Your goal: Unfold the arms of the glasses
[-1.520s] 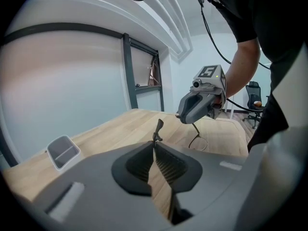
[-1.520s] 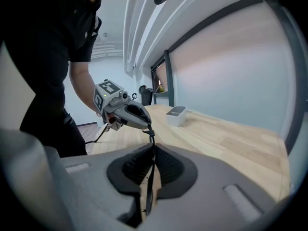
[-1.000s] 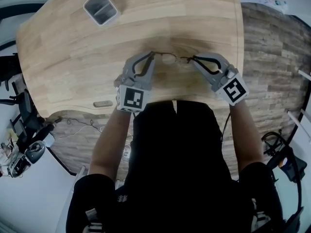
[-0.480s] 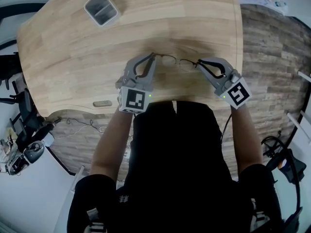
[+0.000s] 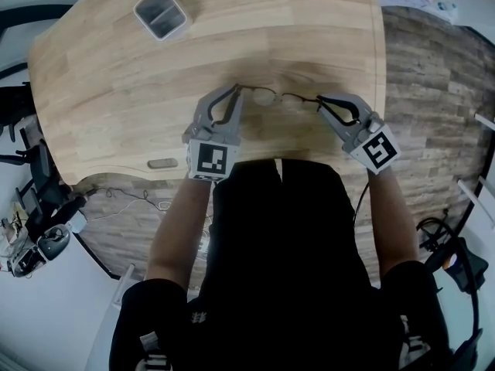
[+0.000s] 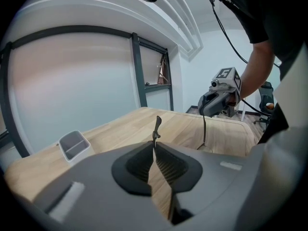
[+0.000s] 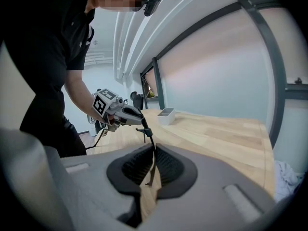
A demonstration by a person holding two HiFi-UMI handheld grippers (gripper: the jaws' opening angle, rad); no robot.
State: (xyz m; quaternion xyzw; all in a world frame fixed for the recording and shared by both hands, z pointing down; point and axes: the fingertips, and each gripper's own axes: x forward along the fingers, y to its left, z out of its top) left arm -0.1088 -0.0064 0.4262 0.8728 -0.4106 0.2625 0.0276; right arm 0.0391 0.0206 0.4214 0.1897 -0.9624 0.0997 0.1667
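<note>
Now, left gripper (image 5: 236,89): narrow, pinching left end of glasses (image 5: 267,95).
Right gripper (image 5: 321,99): narrow, pinching thin arm (image 7: 148,134).
Risk: overpull bends arm; slip drops glasses onto worktop (image 5: 116,76).

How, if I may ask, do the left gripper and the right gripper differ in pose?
The left gripper grips the glasses at one end, the right gripper at the other. The left points nearly straight ahead; the right slants sharply inward. Both are shut on the glasses.
</note>
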